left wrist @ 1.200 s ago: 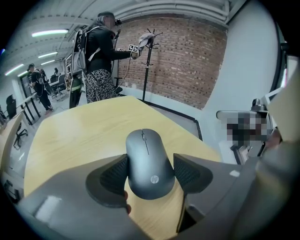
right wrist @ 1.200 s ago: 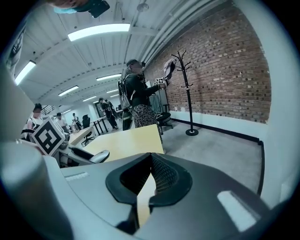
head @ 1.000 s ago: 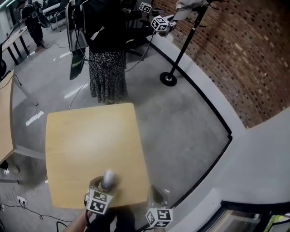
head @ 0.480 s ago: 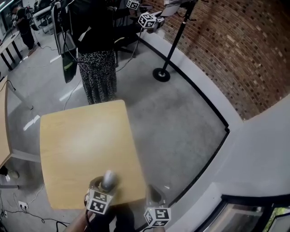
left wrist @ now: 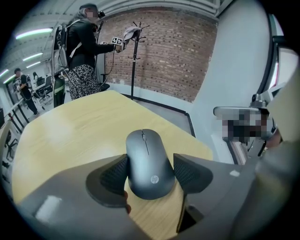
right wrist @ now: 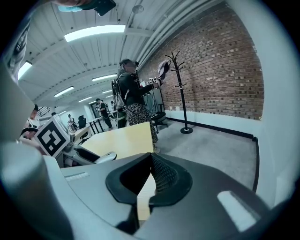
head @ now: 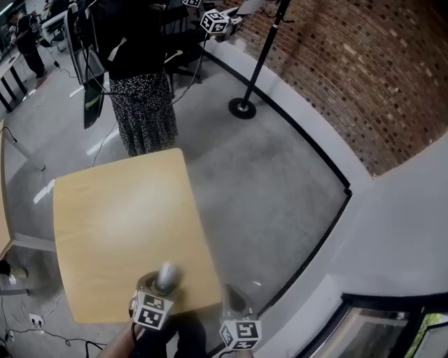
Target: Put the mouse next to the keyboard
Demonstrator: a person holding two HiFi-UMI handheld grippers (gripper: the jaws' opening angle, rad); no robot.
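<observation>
A grey HP mouse [left wrist: 149, 161] sits between the jaws of my left gripper [left wrist: 150, 174], whose ribbed pads press on both its sides. In the head view that mouse [head: 166, 276] and the left gripper [head: 158, 285] hang over the near edge of a bare light-wood table [head: 119, 217]. My right gripper [head: 236, 302] is off the table's near right corner, over the floor. In its own view the right gripper [right wrist: 149, 180] has its pads together with nothing between them. The mouse [right wrist: 106, 157] also shows there at the left. No keyboard shows in any view.
A person in a black top and patterned skirt [head: 140, 105] stands beyond the table's far edge, holding marker-cube grippers [head: 213, 21]. A black coat stand [head: 243, 107] is by the brick wall [head: 364, 77]. A white wall [head: 406, 231] curves in at the right.
The head view has swung, so the table, the person and the coat stand have drifted up and left in frame. Both grippers and the mouse keep their places.
</observation>
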